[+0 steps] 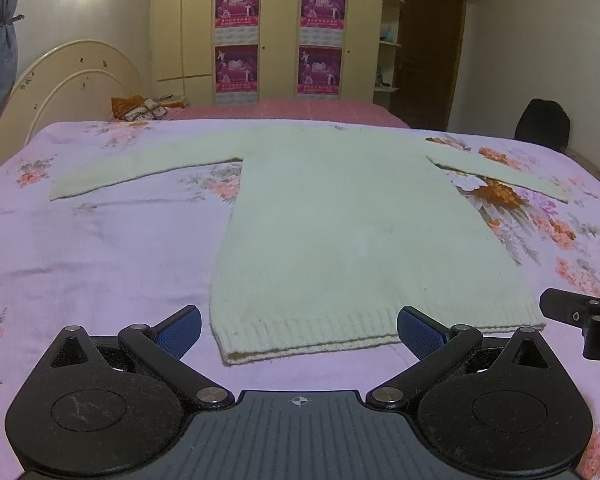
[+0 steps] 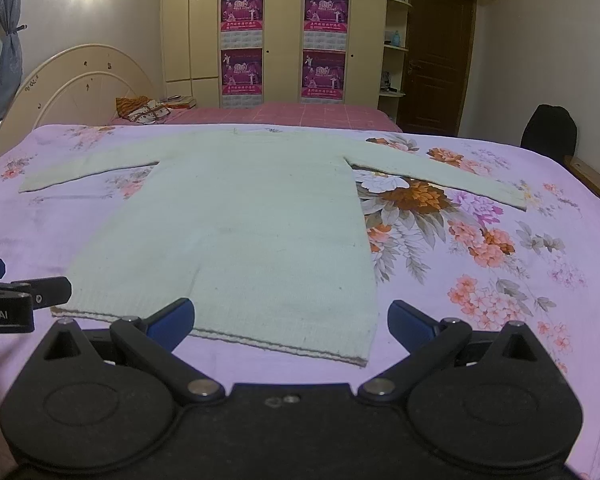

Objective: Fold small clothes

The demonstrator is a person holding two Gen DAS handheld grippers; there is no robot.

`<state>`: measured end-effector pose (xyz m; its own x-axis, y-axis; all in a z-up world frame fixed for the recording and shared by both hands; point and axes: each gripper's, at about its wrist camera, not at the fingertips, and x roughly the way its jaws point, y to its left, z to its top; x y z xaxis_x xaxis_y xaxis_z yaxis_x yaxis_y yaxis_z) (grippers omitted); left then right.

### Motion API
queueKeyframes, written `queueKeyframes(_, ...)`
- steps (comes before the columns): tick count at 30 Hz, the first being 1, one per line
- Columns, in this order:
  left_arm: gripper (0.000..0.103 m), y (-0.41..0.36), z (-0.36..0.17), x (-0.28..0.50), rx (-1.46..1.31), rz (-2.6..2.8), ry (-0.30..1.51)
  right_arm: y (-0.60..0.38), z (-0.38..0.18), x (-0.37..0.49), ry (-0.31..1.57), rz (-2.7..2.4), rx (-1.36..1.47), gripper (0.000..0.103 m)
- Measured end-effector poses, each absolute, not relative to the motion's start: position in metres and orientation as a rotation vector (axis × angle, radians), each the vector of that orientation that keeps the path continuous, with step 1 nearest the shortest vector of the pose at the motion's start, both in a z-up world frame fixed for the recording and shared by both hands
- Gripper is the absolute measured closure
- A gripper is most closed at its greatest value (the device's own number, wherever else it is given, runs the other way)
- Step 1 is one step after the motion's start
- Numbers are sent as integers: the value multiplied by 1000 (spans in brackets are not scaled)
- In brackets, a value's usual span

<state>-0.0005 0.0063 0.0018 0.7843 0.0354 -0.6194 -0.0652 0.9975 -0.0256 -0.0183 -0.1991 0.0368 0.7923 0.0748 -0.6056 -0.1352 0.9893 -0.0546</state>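
A pale cream knitted sweater [image 1: 360, 232] [image 2: 240, 224] lies flat on the bed, hem toward me, both sleeves spread out sideways. My left gripper [image 1: 299, 330] is open, hovering just before the hem's left part, with one blue pad either side of it. My right gripper [image 2: 290, 320] is open too, in front of the hem's right corner. Nothing is between either pair of fingers. The right gripper [image 1: 580, 312] shows at the right edge of the left wrist view, and the left gripper [image 2: 16, 296] at the left edge of the right wrist view.
The bed carries a lilac floral sheet [image 1: 80, 248] [image 2: 480, 248]. Behind it stands a second bed with a pink cover [image 1: 292, 110], a cream headboard [image 1: 72, 80], a wardrobe with posters [image 1: 280, 36], a dark door [image 2: 436, 52] and a black chair [image 2: 548, 128].
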Motion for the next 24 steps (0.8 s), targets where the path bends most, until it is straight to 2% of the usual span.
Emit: queueKeyframes(24, 0, 6, 1, 0, -48, 59, 668, -199, 37, -19, 646, 115, -93, 1)
